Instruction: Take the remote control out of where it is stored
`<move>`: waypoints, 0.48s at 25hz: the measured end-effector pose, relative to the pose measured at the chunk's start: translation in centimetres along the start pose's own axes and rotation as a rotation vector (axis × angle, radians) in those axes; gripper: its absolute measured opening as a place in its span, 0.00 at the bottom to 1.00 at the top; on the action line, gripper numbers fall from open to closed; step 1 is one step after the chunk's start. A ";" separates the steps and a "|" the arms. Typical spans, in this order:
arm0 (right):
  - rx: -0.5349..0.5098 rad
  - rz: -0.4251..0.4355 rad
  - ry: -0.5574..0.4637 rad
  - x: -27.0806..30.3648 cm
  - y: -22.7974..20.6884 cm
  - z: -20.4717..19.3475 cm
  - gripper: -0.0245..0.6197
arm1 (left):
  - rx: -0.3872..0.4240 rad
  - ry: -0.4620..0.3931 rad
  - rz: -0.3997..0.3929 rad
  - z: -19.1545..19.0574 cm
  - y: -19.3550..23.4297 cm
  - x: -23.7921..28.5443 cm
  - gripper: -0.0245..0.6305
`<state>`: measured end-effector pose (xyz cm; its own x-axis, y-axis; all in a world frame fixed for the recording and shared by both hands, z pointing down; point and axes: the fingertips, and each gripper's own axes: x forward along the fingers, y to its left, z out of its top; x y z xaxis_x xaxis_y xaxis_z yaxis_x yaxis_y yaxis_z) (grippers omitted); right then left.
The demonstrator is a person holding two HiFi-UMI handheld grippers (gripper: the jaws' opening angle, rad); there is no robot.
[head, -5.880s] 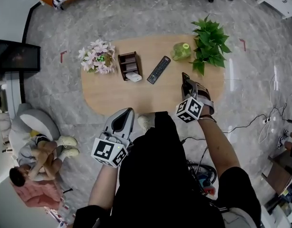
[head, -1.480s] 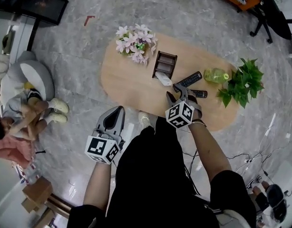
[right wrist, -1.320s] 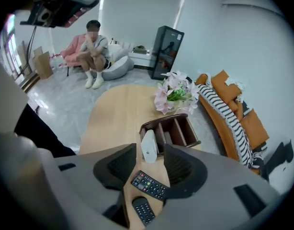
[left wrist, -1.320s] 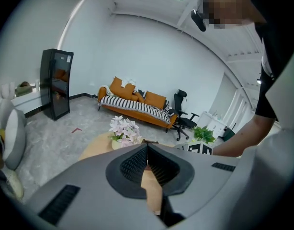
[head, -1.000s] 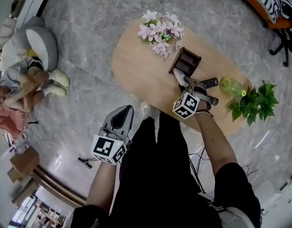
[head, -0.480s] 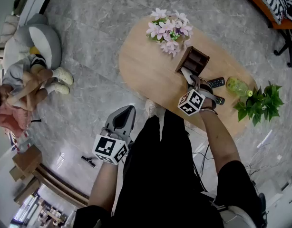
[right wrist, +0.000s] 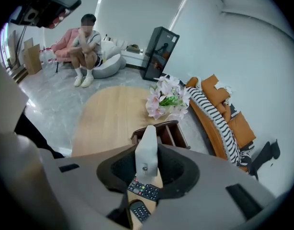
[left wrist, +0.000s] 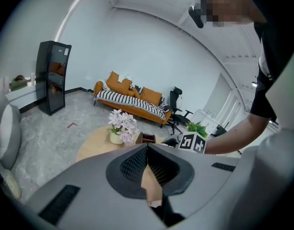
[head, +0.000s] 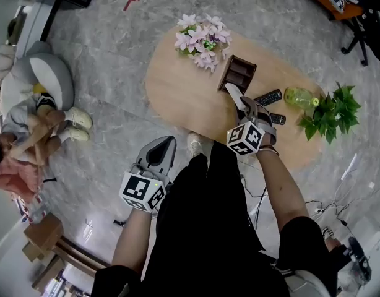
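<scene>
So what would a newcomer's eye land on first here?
Probably the right hand-held gripper, whose jaws have just been closing on a white remote control, held close by the brown organizer on the oval wooden table. Next come the pink flowers at the table's far end and the leafy green plant at its right end.

black short-sleeved top, black trousers; left gripper (head: pixel 162 147) and right gripper (head: pixel 246 108) are rounded grey shells carrying white cubes with black square markers.
</scene>
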<state>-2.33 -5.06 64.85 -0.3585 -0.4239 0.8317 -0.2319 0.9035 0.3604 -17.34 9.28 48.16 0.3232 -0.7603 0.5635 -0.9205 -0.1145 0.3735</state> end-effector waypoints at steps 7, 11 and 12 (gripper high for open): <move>0.525 0.107 -0.122 -4.6 0.0 -0.6 0.20 | 0.080 0.009 -0.078 0.6 -2.0 0.2 0.05; 0.746 0.171 -0.124 -5.1 1.8 -3.4 0.20 | 0.103 0.039 -0.109 -0.7 -3.3 0.3 0.05; 0.770 0.179 -0.114 -5.1 2.3 -4.1 0.20 | 0.108 0.048 -0.117 -1.0 -3.6 0.4 0.05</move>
<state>2.70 -0.54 63.19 -0.5300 -0.3182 0.7861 -0.7066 0.6783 -0.2018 -13.71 10.06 47.77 0.4371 -0.7064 0.5567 -0.8935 -0.2701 0.3589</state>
